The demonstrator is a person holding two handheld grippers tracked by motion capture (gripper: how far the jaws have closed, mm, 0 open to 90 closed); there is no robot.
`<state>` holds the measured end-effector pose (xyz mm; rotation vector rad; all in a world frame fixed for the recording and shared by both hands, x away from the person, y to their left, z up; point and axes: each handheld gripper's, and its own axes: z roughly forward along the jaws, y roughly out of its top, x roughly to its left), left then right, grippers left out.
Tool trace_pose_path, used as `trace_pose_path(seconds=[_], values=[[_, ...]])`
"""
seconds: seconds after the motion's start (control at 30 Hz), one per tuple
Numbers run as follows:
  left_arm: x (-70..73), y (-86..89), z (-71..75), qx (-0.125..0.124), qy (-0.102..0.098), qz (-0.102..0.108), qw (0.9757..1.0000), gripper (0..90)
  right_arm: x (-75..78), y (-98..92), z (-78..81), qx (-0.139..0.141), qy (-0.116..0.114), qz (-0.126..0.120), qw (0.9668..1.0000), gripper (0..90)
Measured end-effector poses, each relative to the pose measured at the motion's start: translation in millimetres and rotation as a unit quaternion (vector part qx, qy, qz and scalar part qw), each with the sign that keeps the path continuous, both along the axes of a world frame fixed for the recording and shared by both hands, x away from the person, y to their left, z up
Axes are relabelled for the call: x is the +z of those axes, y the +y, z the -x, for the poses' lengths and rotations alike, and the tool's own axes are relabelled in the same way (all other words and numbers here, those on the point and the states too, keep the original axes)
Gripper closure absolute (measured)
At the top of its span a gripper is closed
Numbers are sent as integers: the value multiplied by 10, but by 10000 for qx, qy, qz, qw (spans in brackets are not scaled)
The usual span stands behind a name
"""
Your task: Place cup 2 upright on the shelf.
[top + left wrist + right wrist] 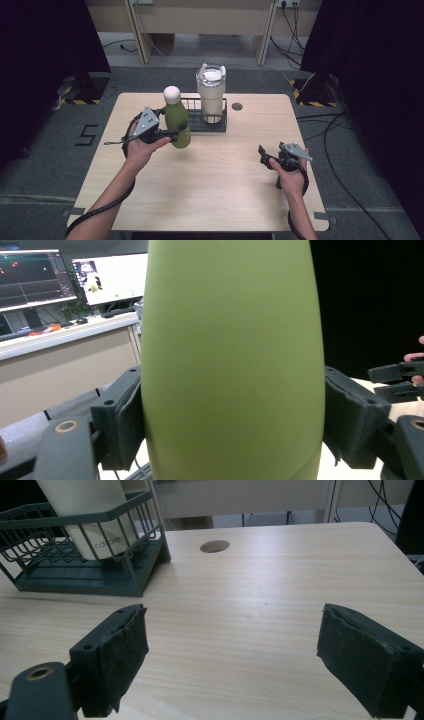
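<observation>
- High view, nearest first: right gripper (268,156) hovers low over the table (215,200), well right of the basket (209,123). Jaws wide apart, holding nothing.
- Left gripper (176,134) is clamped on the green bottle (177,119), jaws on both sides of its lower body.
- Bottle is upright, just left of the basket and in front of its left end; can't tell if the base is resting on the table or lifted.
- Basket holds a cream tumbler (210,95) on its right side; left side looks free.
- Step, my read: carrying the bottle to the basket.
- Next: lift over the rim, lower into the free left side, clear of the tumbler.
</observation>
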<state>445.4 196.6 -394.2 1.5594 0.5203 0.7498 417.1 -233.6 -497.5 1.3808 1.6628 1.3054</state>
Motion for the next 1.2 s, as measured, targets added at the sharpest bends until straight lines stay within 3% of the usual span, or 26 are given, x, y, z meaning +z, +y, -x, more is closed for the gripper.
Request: trace_pose_path(seconds=[1.2], values=[[252,-45,-252,363,-117,144,9992,220,-3,7,-2,10,15,-18,10000,134]])
